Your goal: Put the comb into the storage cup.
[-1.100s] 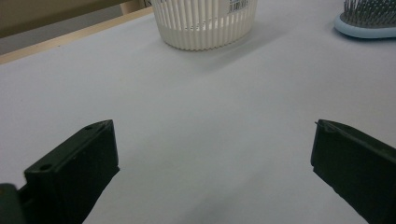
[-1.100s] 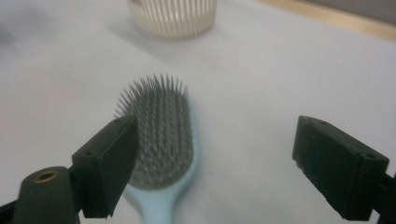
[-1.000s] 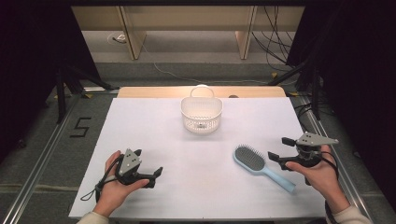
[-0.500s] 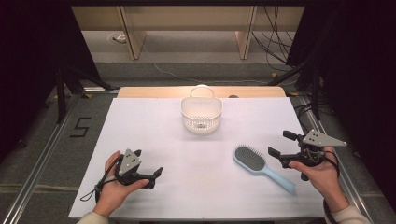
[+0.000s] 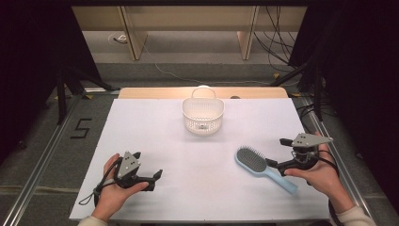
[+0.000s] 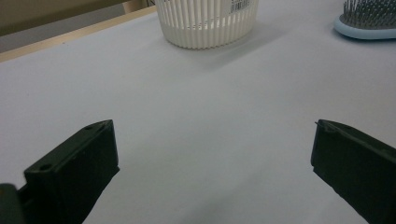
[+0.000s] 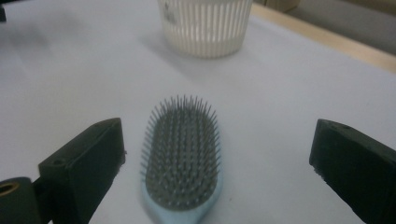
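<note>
A light blue hairbrush (image 5: 251,159) with grey bristles lies flat on the white table (image 5: 155,127), right of centre, its handle pointing toward the person's right hand. My right gripper (image 5: 275,152) hovers over the handle with its jaws spread wide; they have just been opening. In the right gripper view the brush head (image 7: 182,154) lies between and ahead of my right gripper (image 7: 217,140), touching neither pad. My left gripper (image 5: 148,164) rests open at the front left, nothing between its jaws, as the left gripper view (image 6: 212,140) confirms.
A white slatted basket (image 5: 203,115) stands at the back centre of the table, also seen ahead in the left gripper view (image 6: 205,23) and the right gripper view (image 7: 205,25). A wooden strip (image 5: 155,92) edges the far side. Metal rails (image 5: 42,160) flank the table.
The right gripper's jaws have spread wider over the brush handle. The brush, the basket and the left hand have stayed where they were.
</note>
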`<state>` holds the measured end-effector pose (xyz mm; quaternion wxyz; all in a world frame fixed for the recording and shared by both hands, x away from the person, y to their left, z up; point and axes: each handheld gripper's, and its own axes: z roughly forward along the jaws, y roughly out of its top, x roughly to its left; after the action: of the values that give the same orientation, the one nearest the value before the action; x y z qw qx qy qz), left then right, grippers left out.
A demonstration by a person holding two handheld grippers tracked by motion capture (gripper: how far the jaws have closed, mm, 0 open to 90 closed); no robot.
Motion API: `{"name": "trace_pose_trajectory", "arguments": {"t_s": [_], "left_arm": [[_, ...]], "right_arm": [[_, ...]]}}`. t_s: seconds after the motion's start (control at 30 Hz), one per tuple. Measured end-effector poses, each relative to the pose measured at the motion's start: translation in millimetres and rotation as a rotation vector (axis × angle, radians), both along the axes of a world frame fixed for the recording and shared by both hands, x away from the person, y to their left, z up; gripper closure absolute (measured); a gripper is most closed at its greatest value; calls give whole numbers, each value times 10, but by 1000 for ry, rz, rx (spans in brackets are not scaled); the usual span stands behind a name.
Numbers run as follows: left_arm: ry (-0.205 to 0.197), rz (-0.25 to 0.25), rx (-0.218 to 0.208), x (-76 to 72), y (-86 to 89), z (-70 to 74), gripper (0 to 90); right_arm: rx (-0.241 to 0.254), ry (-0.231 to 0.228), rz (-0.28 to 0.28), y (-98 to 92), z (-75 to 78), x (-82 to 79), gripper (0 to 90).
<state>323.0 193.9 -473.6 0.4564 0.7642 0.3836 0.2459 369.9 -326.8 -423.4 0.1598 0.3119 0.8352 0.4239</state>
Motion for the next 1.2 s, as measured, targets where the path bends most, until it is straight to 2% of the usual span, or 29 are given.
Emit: {"name": "trace_pose_trajectory", "arguments": {"t_s": [0.03,0.07,0.1,0.17,0.23,0.27,0.3,0.33,0.47,0.5,0.6,0.7,0.73,0.77,0.8,0.87,1.03,1.07,1.13,1.17,1.2], "left_arm": [[1,2,4,-2,6,-1,0],[1,2,4,-2,6,-1,0],[1,2,3,-3,8,-2,0],[0,3,4,-3,8,-2,0],[2,3,4,-3,7,-2,0],[2,3,4,-3,7,-2,0],[2,1,5,-1,5,-3,0],[2,1,5,-1,5,-3,0],[-1,3,2,1,1,-3,1],[-2,2,1,2,1,-1,1],[-3,5,-1,2,1,-1,1],[-3,2,-1,4,-2,-2,2],[-3,2,-1,4,-2,-2,2],[-3,1,-1,3,-3,-2,2],[-3,1,-1,4,-4,-2,2],[-3,2,-2,5,-4,-2,2],[-3,1,-1,7,-9,-3,4],[-3,1,-2,7,-9,-2,5],[-3,1,-2,8,-8,-2,5],[-4,1,-2,8,-6,-2,5],[-4,2,-3,8,-4,-2,5]], "right_arm": [[-23,22,12,12,-21,3,24],[-23,22,12,12,-21,3,24],[-67,59,38,42,-67,9,9],[-104,96,57,75,-107,12,5],[-162,134,81,116,-155,15,5],[-162,134,81,116,-155,15,5],[-215,163,90,149,-196,18,6],[-215,163,90,149,-196,18,6],[-291,203,90,198,-242,45,11],[-326,218,100,227,-247,57,6],[-364,228,106,261,-258,69,5],[-446,281,114,335,-301,83,9],[-446,281,114,335,-301,83,9],[-483,303,111,365,-330,88,28],[-483,303,111,365,-330,88,28],[-522,318,113,388,-356,101,82],[-552,335,104,429,-359,121,131],[-568,341,98,467,-356,137,168],[-576,345,97,480,-358,142,169],[-577,374,107,508,-351,160,217],[-577,374,107,508,-351,160,217]]}}
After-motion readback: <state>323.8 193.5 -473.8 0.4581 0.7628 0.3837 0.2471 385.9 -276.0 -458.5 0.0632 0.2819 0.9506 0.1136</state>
